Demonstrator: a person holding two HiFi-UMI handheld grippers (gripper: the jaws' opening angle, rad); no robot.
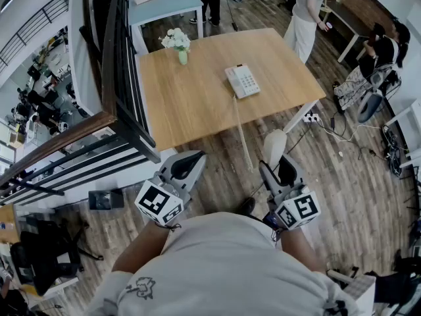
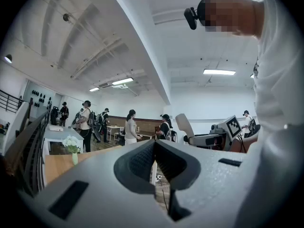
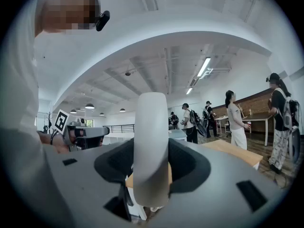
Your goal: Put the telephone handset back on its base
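The white telephone base (image 1: 242,81) with its keypad lies on the wooden table (image 1: 197,104), far ahead of both grippers. Its cord (image 1: 242,130) runs off the table's near edge toward me. My right gripper (image 1: 279,171) (image 3: 151,172) is shut on the white handset (image 1: 274,146) (image 3: 151,146), which stands upright between the jaws, off the table and over the floor. My left gripper (image 1: 189,163) (image 2: 154,148) is held level beside it, to the left, shut with nothing between its pads.
A vase of white flowers (image 1: 178,43) stands at the table's far left corner. A black railing (image 1: 125,78) runs along the table's left side. A power strip (image 1: 311,118) lies on the floor right of the table. People (image 1: 302,15) stand beyond it.
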